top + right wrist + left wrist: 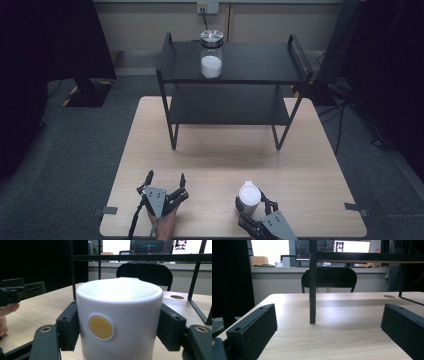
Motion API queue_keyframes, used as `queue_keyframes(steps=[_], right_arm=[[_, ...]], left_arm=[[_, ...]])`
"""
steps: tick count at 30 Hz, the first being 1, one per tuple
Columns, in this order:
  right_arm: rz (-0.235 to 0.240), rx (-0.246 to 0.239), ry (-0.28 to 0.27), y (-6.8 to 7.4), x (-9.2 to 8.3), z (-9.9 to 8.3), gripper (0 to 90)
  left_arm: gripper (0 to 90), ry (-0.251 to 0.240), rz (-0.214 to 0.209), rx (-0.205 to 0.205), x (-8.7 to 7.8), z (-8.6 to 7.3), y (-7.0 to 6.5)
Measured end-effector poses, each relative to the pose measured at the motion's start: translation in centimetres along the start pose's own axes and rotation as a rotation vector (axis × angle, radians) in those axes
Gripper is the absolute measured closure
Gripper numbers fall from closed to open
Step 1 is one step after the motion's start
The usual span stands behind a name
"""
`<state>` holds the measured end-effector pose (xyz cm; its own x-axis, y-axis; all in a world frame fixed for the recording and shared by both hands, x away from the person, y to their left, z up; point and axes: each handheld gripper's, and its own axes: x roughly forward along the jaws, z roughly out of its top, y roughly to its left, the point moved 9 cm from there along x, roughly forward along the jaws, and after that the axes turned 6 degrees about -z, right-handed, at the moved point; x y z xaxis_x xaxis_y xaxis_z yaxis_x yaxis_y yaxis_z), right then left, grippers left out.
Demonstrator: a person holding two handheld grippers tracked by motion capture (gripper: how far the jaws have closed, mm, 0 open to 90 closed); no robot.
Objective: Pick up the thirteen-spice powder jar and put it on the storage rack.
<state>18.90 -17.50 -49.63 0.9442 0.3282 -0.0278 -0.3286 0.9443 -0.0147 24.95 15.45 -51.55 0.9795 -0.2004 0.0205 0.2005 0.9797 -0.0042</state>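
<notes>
A white cylindrical container (249, 194) with a round yellow button on its side (100, 327) stands upright near the table's front edge, right of centre. My right gripper (253, 202) is shut on it, its black pads (68, 328) pressing on both sides of the body. My left gripper (166, 176) rests at the front left of the table, open, with nothing between its jaws; bare wood and a rack leg (312, 290) lie ahead of it. The left gripper (21, 290) and the hand that holds it also appear at the left of the right gripper view.
A black two-tier metal rack (260, 62) stands at the back of the wooden table (225, 150). On its top tier sits a glass jar (211, 54) with a metal lid and white powder inside. Beyond the table are a black chair (329, 277) and monitors.
</notes>
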Motion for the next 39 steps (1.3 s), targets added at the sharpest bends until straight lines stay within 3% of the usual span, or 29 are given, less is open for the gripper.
queue_keyframes(steps=[39], right_arm=[[0.111, -0.009, 0.026, -1.0, 0.3, 2.1, 29.9]], left_arm=[[0.0, 0.000, 0.000, 0.000, 0.0, 0.0, 0.0]])
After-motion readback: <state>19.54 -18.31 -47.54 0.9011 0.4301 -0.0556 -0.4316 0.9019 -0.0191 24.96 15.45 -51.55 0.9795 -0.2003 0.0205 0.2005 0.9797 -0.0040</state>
